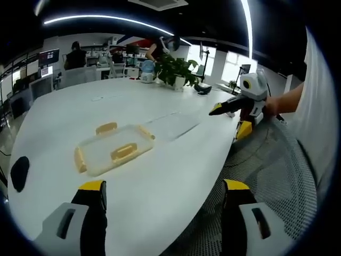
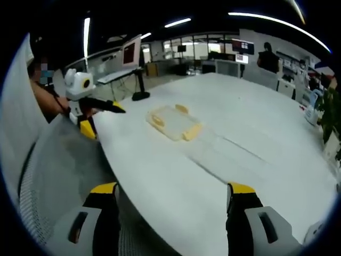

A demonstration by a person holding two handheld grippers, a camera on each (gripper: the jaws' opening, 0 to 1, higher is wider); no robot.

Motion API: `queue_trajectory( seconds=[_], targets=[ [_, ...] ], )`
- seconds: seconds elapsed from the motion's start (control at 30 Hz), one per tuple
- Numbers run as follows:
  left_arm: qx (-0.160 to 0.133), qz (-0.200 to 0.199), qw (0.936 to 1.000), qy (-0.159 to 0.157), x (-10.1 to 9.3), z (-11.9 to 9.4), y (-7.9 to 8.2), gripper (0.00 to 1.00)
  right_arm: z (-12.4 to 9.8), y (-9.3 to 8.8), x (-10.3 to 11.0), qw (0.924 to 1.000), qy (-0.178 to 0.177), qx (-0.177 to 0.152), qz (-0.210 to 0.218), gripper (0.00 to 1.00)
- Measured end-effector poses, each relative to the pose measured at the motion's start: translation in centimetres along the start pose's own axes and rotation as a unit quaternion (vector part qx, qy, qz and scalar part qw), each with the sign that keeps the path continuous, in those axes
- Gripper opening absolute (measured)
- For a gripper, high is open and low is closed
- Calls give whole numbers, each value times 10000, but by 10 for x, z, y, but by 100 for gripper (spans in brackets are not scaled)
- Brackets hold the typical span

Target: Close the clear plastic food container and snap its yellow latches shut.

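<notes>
**Container's on the desk, nobody's touching it yet**

Yellow-tipped jaws are sitting nearest the lens in both views, spread wide apart and holding nothing. That goes for the left hand-held gripper and the right hand-held gripper alike.

Starting from the thing that matters: one clear plastic food container is lying flat on the white desk, with the lid apparently already on top, though it's see-through and I can't swear to it. I'm counting four yellow latches, one per side, and they're looking flipped outward rather than snapped down. The same container is showing up in the right gripper view too.

Now the relation the next move depends on: the container is sitting ahead of and a bit left of the left gripper's jaws, well apart from them but clearly nearer than it is to the right one. In the left gripper view the right gripper is hovering off past the desk edge, far from the box. The container's long axis is running roughly crosswise to the left gripper's line of sight, slightly angled.

My guess is the left one is getting there first.
</notes>
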State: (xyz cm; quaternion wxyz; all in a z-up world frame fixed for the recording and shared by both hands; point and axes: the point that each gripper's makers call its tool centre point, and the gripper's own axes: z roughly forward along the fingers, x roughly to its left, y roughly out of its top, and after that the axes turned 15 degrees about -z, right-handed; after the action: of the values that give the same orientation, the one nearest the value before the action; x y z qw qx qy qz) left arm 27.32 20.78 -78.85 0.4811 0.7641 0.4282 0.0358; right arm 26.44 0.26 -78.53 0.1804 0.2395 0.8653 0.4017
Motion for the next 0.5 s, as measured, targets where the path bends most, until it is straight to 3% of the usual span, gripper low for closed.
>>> queue_trajectory(
  seconds=[0.5],
  targets=[
    [30, 176, 9998, -12, 8, 3, 7, 90, 6, 4, -5, 9998, 93, 114, -102, 75]
  ],
)
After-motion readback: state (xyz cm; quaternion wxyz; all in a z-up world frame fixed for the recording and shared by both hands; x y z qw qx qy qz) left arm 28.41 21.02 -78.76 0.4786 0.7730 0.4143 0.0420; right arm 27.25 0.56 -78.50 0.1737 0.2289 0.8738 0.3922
